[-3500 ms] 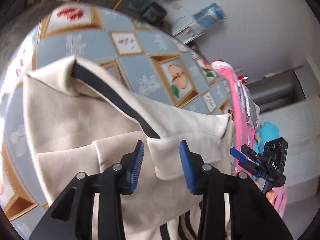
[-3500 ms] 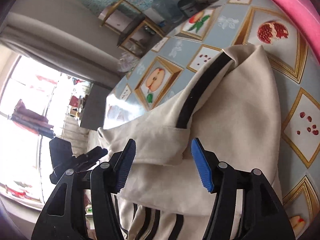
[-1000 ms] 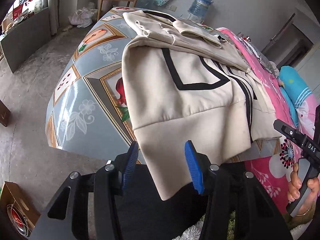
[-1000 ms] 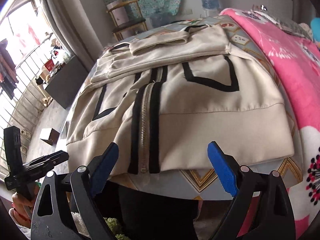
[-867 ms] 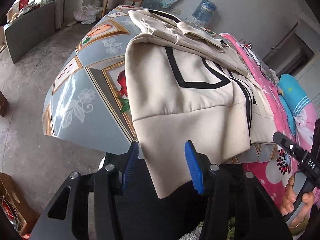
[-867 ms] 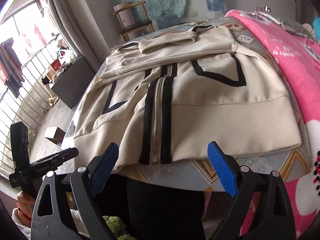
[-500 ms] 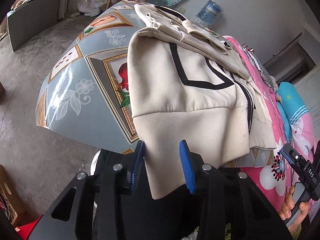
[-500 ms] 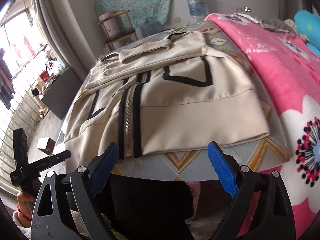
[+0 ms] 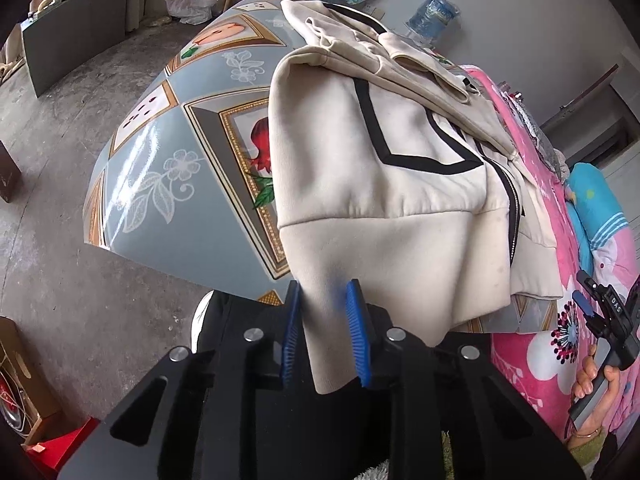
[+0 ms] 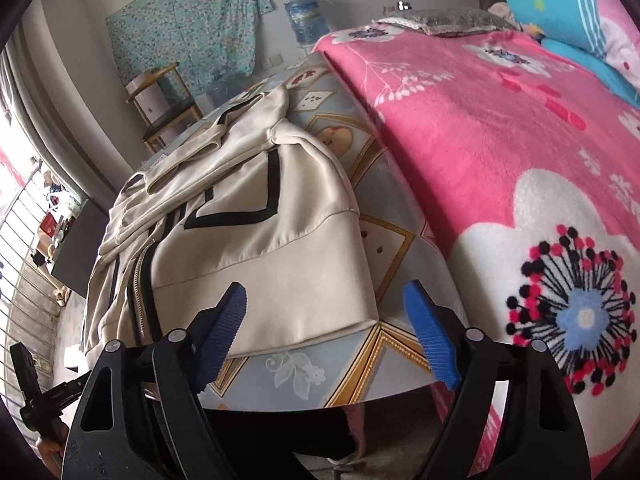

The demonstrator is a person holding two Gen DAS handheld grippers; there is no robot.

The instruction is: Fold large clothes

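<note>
- Where hem overhangs worktop (image 9: 168, 168) edge: cream jacket (image 9: 384, 200), sleeves folded across, beside pink blanket (image 10: 500, 128).
- Left tool (image 9: 322, 332): closing on hanging hem corner, pads either side, contact unclear.
- Right tool (image 10: 326, 336): wide but closing, nothing between, near other hem corner.

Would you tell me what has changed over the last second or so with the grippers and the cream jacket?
The left gripper has been closing around the jacket's hanging hem corner and its jaws are still narrowing on it. The right gripper has swung sideways toward the pink blanket, jaws closing with nothing held. The jacket stays on the tablecloth, sleeves folded in.
</note>
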